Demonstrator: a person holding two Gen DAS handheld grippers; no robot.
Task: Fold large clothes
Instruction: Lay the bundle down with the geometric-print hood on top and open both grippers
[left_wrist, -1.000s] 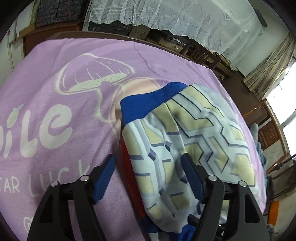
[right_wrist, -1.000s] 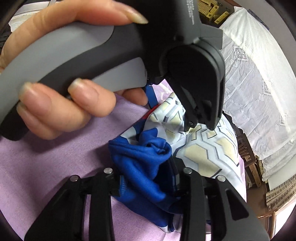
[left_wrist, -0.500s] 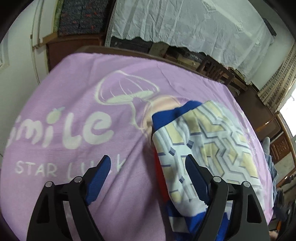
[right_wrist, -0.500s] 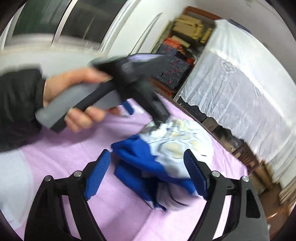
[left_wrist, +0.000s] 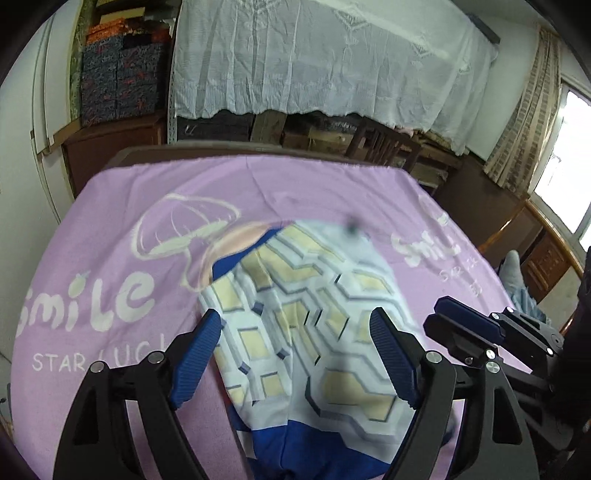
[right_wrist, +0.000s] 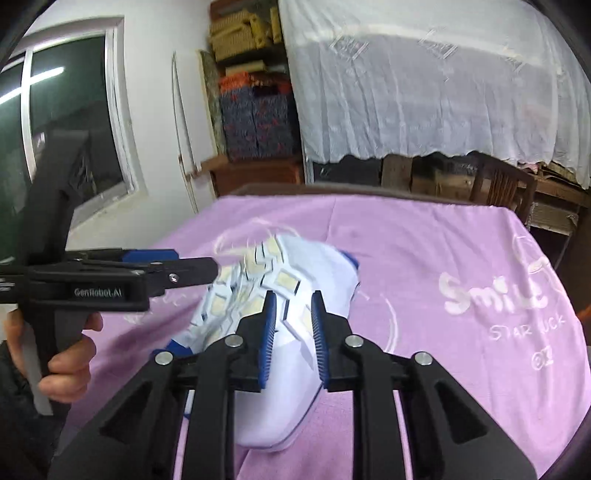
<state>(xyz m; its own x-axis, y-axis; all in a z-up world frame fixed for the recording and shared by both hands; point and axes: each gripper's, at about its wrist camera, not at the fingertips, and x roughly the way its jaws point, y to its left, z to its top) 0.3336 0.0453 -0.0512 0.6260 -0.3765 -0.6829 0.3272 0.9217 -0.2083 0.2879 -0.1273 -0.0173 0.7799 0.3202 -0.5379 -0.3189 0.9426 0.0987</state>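
Purple cloth (left_wrist: 303, 192): covers the bench, fills mid-frame in both views.
Folded garment (left_wrist: 314, 317): lies bundled at frame centre on the cloth.
Left hand-held gripper (left_wrist: 295, 354): tilted down above the garment, jaws wide apart, empty.
Right hand-held gripper (right_wrist: 291, 332): jaws closing, nothing between.
Person's hand (right_wrist: 70, 354): seen only from right wrist, lower left, gripping the handle.

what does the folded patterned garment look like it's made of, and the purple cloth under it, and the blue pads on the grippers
Folded garment: a soft, matte knit, probably jersey or fleece; it drapes and creases, with plain blue trim at the edges.

Purple cloth: thin printed woven fabric, perhaps cotton; flat, matte, lightly wrinkled.

Blue pads: likely ribbed rubber or plastic; fine ridges show along their faces.
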